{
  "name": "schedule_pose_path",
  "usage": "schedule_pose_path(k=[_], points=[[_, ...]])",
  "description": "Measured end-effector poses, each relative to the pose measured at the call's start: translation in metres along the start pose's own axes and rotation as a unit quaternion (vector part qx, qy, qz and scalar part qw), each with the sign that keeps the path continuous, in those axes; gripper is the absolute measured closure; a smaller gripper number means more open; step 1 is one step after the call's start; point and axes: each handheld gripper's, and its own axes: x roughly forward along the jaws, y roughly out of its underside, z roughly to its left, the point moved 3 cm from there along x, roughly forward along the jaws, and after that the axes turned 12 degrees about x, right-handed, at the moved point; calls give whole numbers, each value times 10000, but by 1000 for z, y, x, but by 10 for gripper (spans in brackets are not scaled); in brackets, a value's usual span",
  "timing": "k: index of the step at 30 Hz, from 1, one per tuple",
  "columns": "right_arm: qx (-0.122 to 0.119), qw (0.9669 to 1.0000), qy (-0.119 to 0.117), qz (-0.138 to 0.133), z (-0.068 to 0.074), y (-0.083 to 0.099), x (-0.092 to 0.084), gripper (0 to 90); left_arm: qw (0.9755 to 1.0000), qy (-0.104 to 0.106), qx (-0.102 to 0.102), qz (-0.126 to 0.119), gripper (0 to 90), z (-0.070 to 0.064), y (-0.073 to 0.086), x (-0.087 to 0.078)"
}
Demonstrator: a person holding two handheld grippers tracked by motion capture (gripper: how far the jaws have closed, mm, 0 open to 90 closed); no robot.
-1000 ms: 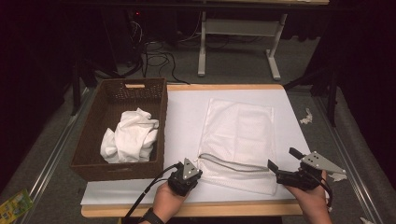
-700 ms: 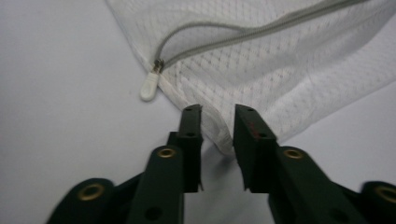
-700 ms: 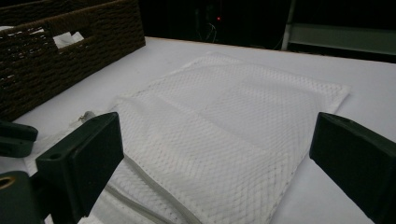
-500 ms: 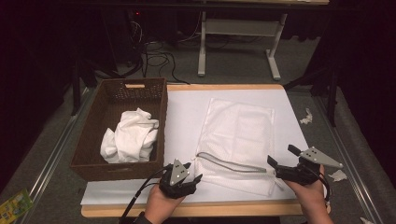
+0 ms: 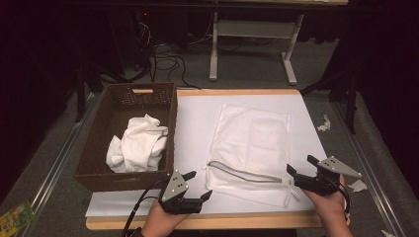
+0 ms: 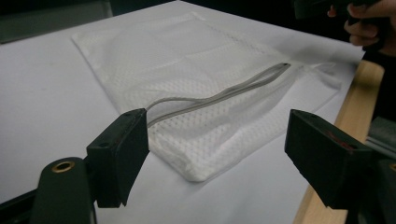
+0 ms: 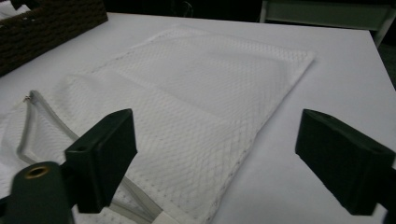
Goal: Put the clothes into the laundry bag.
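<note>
A white mesh bag (image 5: pixel 252 140) lies flat on the white table top (image 5: pixel 197 118), its grey zipper (image 5: pixel 242 174) gaping along the near edge. My left gripper (image 5: pixel 198 184) hovers just left of the bag's near left corner. It is open, its jaws have just been opening, and nothing is between them. In the left gripper view the bag (image 6: pixel 187 60) and zipper (image 6: pixel 210 95) lie beyond the left gripper (image 6: pixel 217 135). My right gripper (image 5: pixel 300 164) is open at the bag's near right corner. Its jaws have just been closing a little, above the bag (image 7: pixel 196 93) and not touching it.
A brown wicker basket (image 5: pixel 170 128) with crumpled white cloths (image 5: pixel 138 145) stands at the table's left. The wooden front edge (image 5: pixel 222 222) runs close under both hands. Paper scraps (image 5: pixel 324 123) lie right of the table, and a green packet (image 5: pixel 15 217) at lower left.
The left gripper has let go of the bag's zipper corner, opened its jaws and drawn back to the left and up. The right gripper stayed put, its jaws slightly narrower.
</note>
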Motion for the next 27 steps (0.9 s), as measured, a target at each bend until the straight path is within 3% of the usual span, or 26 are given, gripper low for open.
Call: schedule_pose_path(k=[2,4,8,11,13,14,20,27], points=[[-18,9999,115,20,-3,2,4,203,10000,-69,40,-20,224,-1,3,1],[0,9998,207,22,-7,1,8,276,10000,-2,34,-4,221,-2,1,4],[-18,9989,440,172,-17,-9,27,477,9999,46,46,-85,233,-1,0,4],[-13,9969,617,479,-29,-17,45,576,9998,84,36,-174,240,0,-4,1],[113,9947,798,638,-39,-20,59,595,9996,122,37,-247,243,2,-6,1],[113,9947,798,638,-39,-20,59,595,9996,122,37,-247,244,2,-6,1],[384,9892,1012,990,-55,-26,99,565,9995,239,-6,-223,251,1,-4,4],[112,9859,1098,1262,-46,-26,117,594,9994,293,64,-172,256,-4,-3,4]])
